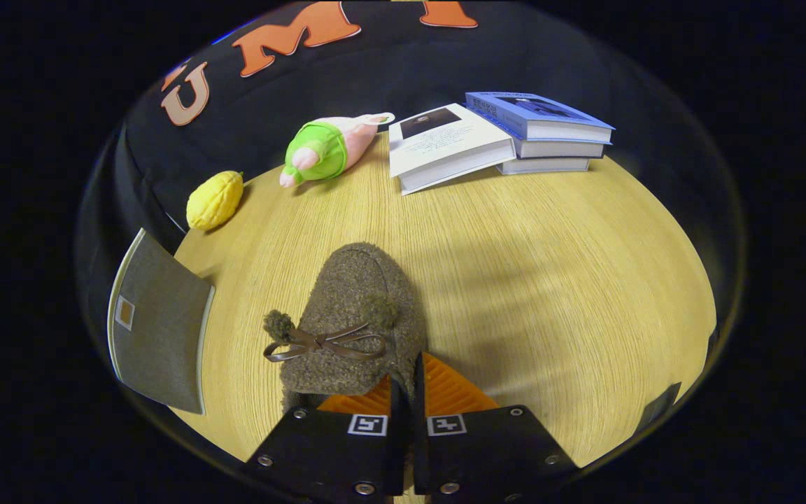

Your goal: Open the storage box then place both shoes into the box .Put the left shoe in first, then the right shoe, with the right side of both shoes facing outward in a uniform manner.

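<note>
A brown fuzzy shoe [357, 315] with a dark ribbon bow and small pom-poms lies just ahead of my fingers on the wooden table [550, 280], its toe pointing away from me. My gripper [406, 378] is shut on the shoe's near rim, with the fuzzy edge pinched between both fingers. To the left of the shoe stands the grey fabric storage box [158, 329], its flat face with a small tan tag turned toward me. I cannot tell whether the shoe rests on the table or hangs just above it.
Beyond the shoe, a stack of books [550, 133] with a white book [445, 147] leaning on it sits at the far right. A green and pink plush toy [326, 150] and a yellow lemon-shaped toy [215, 201] lie at the far left.
</note>
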The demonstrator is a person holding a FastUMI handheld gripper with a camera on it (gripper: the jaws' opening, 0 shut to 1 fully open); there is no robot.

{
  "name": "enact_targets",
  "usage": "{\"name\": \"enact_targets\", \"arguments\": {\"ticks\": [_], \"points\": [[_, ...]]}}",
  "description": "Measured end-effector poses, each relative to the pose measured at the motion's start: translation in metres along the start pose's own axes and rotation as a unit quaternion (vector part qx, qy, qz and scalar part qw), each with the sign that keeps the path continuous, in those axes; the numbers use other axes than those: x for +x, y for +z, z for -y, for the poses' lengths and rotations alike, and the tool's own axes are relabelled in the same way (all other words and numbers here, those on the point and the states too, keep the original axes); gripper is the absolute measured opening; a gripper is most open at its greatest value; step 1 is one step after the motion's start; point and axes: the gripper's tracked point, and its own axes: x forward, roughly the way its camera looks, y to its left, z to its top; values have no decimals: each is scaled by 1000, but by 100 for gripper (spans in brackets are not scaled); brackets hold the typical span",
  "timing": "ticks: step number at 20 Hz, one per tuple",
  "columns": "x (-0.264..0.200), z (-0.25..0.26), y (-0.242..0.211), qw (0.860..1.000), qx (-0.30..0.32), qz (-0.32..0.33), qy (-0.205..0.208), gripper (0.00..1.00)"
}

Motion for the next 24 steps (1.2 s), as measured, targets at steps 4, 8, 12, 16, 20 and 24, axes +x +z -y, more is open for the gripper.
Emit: {"name": "enact_targets", "arguments": {"ticks": [4,8,12,16,20,24], "points": [[-4,-5,3,1000,14,4,-5,3],[-21,-35,16,998,41,17,33,3],[-41,-65,30,997,39,28,52,3],[-72,-118,44,994,42,37,97,3],[-98,-173,59,990,27,53,131,3],[-118,-221,75,986,22,70,151,3]]}}
